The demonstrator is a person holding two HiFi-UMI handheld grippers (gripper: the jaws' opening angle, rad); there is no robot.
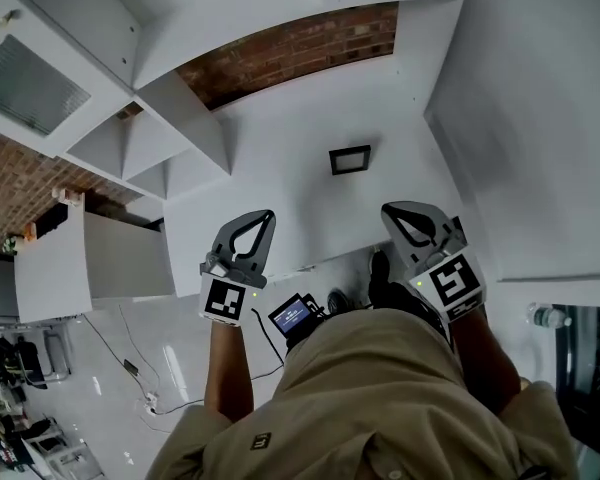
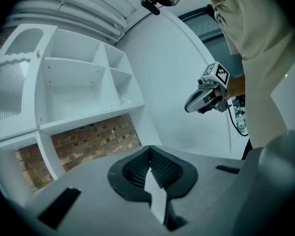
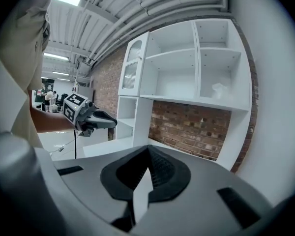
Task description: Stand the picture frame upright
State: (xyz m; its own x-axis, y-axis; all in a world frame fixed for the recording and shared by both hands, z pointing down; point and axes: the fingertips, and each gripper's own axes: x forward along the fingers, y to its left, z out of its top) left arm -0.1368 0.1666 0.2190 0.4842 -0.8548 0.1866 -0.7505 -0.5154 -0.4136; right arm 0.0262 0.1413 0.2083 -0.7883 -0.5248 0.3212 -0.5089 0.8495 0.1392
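**A:** Holding anything at the moment?

**B:** No. On my left gripper (image 1: 266, 216) the two fingers are pressed together along their ribbed pads, pinching only each other. My right gripper (image 1: 389, 209) is the same, with its tips meeting in a closed point.

**A:** Where's the picture frame?

**B:** The picture frame (image 1: 350, 159) is a small dark rectangle. As far as the head view shows, it lies flat on the white tabletop (image 1: 280, 178). It sits ahead of both grippers and apart from them, a little nearer my right one than my left.

**A:** And your hands?

**B:** I hold both grippers at about the same height over the tabletop's near edge, side by side and well apart, pointing forward. From each gripper I see the other out to the side. Beyond them stands the white shelf unit (image 3: 187, 68), with the brick wall (image 3: 191, 127) showing under it.
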